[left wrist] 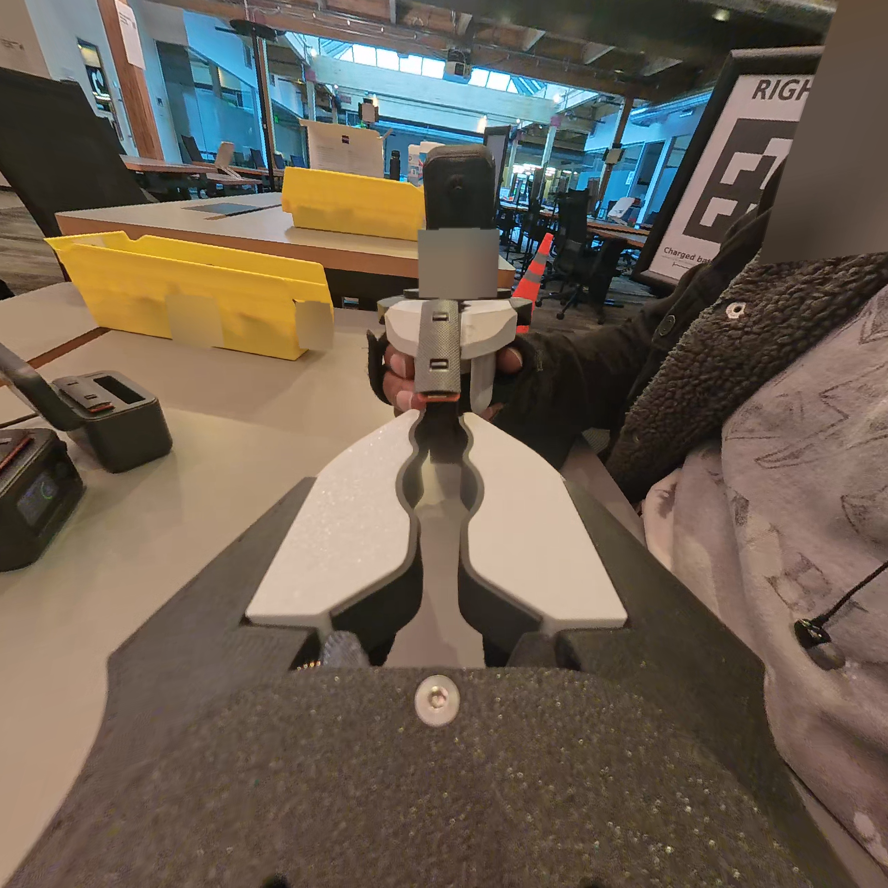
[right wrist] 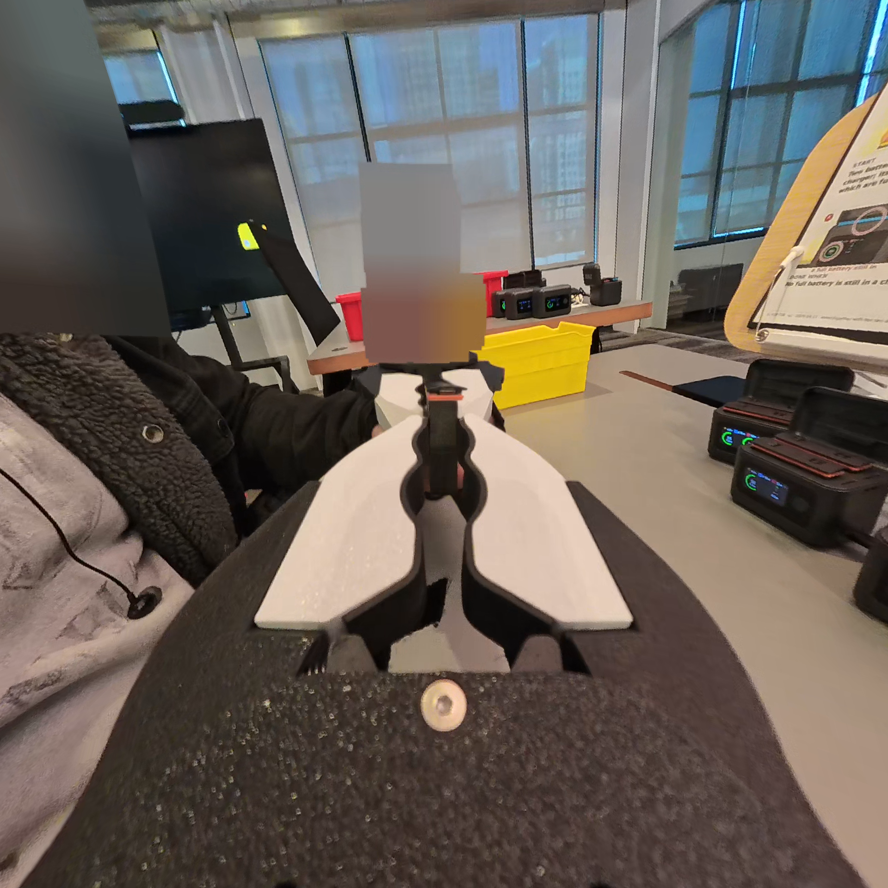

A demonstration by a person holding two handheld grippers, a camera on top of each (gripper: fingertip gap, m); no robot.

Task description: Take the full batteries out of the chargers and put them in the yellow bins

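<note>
Surface (left wrist: 250, 461): pale grey, with a wooden strip inlaid.
Far edge: a yellow bin (left wrist: 192, 293) stands there.
Left edge, left wrist view: two black chargers (left wrist: 115, 423), lids open.
Right edge, right wrist view: more chargers (right wrist: 807, 485) with lit displays.

Left wrist view: two yellow plastic bins, one near (left wrist: 192, 293), one on the far tabletop (left wrist: 353, 202); two black battery chargers (left wrist: 117, 418) (left wrist: 33, 495); one orange traffic cone (left wrist: 531, 278).

Right wrist view: one yellow bin (right wrist: 540, 365); two near black chargers (right wrist: 812, 485) (right wrist: 749, 423); two red bins (right wrist: 353, 314) (right wrist: 495, 283).
</note>
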